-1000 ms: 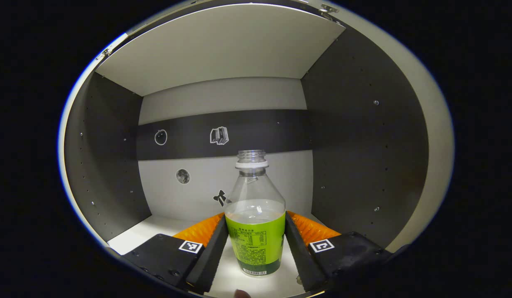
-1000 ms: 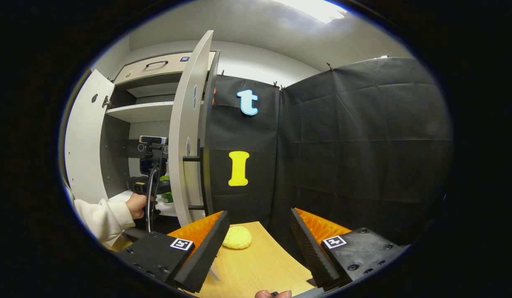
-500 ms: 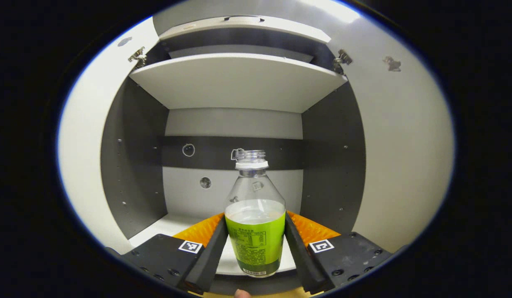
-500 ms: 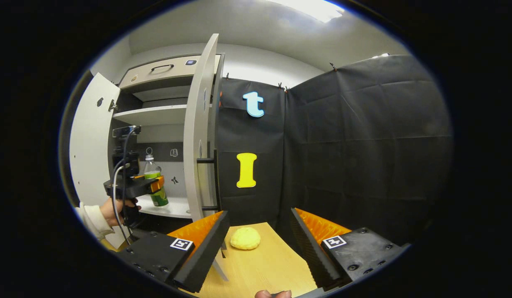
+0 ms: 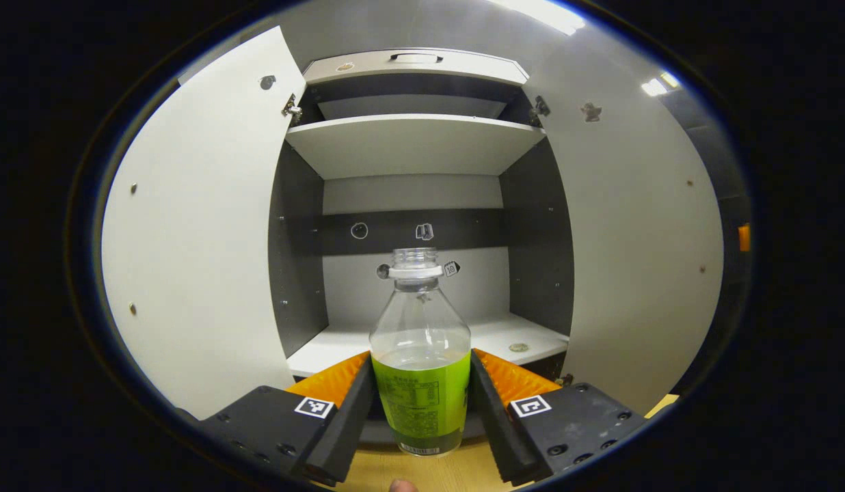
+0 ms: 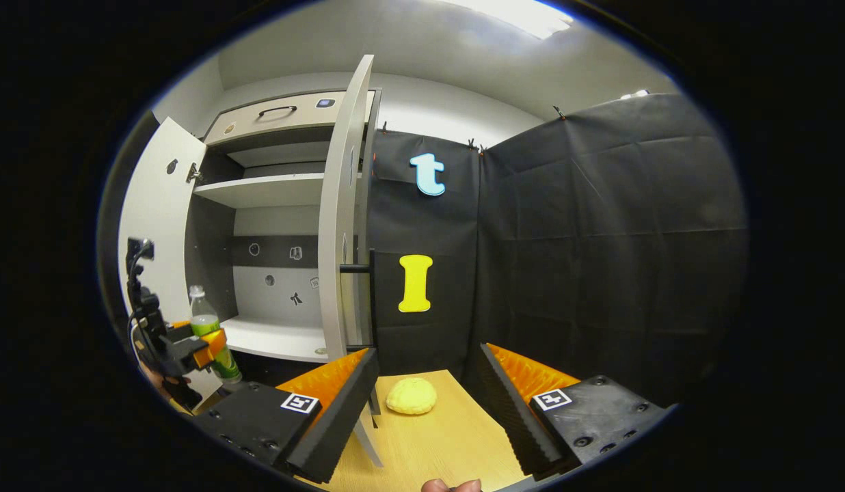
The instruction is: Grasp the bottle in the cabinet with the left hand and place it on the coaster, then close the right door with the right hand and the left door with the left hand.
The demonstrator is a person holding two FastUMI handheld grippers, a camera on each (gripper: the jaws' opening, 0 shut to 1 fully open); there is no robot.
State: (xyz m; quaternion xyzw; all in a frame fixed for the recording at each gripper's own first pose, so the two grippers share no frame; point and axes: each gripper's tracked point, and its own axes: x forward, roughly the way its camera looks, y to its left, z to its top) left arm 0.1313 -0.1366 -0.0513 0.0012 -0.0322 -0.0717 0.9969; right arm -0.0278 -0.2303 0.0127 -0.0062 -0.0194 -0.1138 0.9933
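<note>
Clamping the bottle (image 5: pixel 420 383) at its green label: left gripper (image 5: pixel 422 403), both fingers (image 5: pixel 351 417) pressed against the sides, bottle upright, uncapped, clear above the label with liquid level just over the label's top edge. Held in the near part of the left gripper view, in front of the open cabinet (image 5: pixel 412 147) and above the near edge of the wooden table (image 5: pixel 436 475); base clear of the cabinet's lower shelf (image 5: pixel 491 335), which lies farther back. Left door (image 5: pixel 197 260) swung open at the left, right door (image 5: pixel 634 253) swung open at the right, upper shelf (image 5: pixel 412 140) across the top, small stickers on the far back panel, a small round disc (image 5: pixel 518 347) on the lower shelf at the right. Same bottle (image 6: pixel 210 328) seen in the right gripper view at the far left, gripped by the left gripper (image 6: pixel 190 345) just outside the cabinet opening, near the open left door (image 6: pixel 152 225). Right gripper (image 6: pixel 428 403) released, fingers spread wide apart with nothing between them, hovering over the wooden table (image 6: pixel 436 444). Yellow bun-shaped object (image 6: pixel 411 396) resting on the table beyond the right gripper, near the foot of the open right door (image 6: pixel 344 225), whose bar handle (image 6: pixel 357 268) faces right. Black cloth wall (image 6: pixel 586 246) at the far right. Coaster position: cannot tell.
</note>
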